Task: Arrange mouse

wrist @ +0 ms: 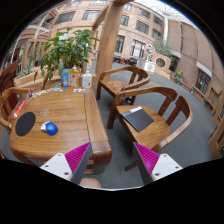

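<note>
A small blue mouse [50, 128] lies on the wooden table [70, 110], just right of a round dark mouse pad [25, 123]. My gripper [112, 160] is open and empty, its pink pads [76, 157] spread wide over the grey floor. The mouse is ahead of the left finger and to its left, well beyond the fingertips. The table's near corner sits close to the left finger.
Wooden armchairs [150, 115] stand right of the table; the nearer one holds a dark flat thing [138, 119] on its seat. Bottles [64, 76] and a potted plant [68, 45] stand at the table's far end. Grey floor [112, 140] lies between table and chairs.
</note>
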Motion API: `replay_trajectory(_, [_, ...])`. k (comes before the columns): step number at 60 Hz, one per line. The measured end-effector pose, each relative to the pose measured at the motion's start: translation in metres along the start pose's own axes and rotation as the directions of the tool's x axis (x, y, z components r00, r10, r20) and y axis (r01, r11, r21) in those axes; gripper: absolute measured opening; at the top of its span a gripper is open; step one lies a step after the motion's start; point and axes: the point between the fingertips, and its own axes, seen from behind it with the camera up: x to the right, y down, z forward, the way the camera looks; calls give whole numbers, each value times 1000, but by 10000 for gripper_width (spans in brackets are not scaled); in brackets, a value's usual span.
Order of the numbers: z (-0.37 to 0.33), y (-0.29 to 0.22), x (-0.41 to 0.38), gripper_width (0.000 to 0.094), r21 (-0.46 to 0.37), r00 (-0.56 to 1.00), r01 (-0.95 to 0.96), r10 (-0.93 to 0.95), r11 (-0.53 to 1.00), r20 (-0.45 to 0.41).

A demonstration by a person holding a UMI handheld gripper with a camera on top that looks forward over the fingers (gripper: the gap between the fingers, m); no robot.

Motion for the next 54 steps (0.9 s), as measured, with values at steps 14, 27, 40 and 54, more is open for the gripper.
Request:
replay_trajectory(14, [32,70,-60,854,4,995,10,-10,1000,102])
replay_trajectory(27, [62,65,-164,855,72,969,-14,-5,997,249])
replay_trajectory(40, [112,44,-249,852,93,943,25,-54,995,329])
replay_trajectory(54, [161,15,-293,859,111,928,75,-110,991,357])
